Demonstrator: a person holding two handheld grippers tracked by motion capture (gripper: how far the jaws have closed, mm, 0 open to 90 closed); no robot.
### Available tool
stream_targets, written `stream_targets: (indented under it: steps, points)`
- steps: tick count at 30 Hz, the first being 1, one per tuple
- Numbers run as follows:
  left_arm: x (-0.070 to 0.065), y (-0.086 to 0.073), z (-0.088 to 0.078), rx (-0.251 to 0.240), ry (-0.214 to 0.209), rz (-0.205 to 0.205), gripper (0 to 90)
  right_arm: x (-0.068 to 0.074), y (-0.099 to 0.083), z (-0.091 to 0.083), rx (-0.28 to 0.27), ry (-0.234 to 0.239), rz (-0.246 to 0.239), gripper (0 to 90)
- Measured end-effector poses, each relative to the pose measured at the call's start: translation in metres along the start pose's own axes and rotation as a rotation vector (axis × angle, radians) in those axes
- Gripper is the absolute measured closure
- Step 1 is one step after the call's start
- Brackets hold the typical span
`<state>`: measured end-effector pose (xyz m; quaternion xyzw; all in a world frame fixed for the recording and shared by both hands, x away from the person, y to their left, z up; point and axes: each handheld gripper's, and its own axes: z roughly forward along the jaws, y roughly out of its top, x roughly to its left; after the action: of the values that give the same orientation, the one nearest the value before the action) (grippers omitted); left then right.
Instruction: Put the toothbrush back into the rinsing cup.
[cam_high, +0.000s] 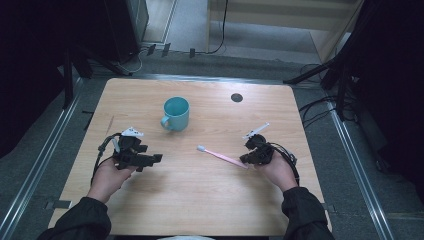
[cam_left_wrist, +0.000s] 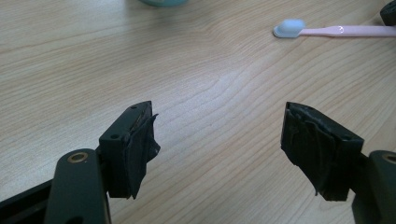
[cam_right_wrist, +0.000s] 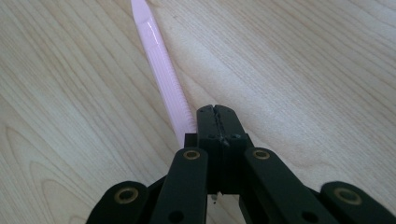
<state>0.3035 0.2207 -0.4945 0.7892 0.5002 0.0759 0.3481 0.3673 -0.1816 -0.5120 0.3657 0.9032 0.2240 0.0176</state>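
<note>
A pink toothbrush (cam_high: 222, 156) with a white head lies flat on the wooden table (cam_high: 200, 200), head toward the teal mug (cam_high: 176, 114). My right gripper (cam_high: 245, 160) is shut at the handle's tail end. In the right gripper view the jaws (cam_right_wrist: 215, 112) press together and the pink handle (cam_right_wrist: 163, 79) runs just along their left side, not between them. My left gripper (cam_high: 152, 160) is held at the table's left, open and empty. In the left gripper view its jaws (cam_left_wrist: 219, 140) stand wide apart over bare wood, with the toothbrush (cam_left_wrist: 336, 31) farther off.
The mug stands upright at the table's back middle, handle toward the front left; its base (cam_left_wrist: 163, 2) shows at the top of the left gripper view. A dark round hole (cam_high: 237, 97) sits near the back right. Cables and stand legs lie on the floor around the table.
</note>
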Motion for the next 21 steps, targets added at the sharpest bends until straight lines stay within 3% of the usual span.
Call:
stream_targets:
  steps: [13, 21]
  points:
    - [0.000, -0.001, -0.001, 0.001, 0.003, 0.000, 25.7, 0.017, -0.001, 0.000, 0.025, 0.043, -0.026, 89.3]
    - [0.001, -0.001, -0.001, -0.003, 0.001, -0.004, 25.7, 0.018, 0.001, -0.002, 0.023, 0.055, -0.016, 87.9]
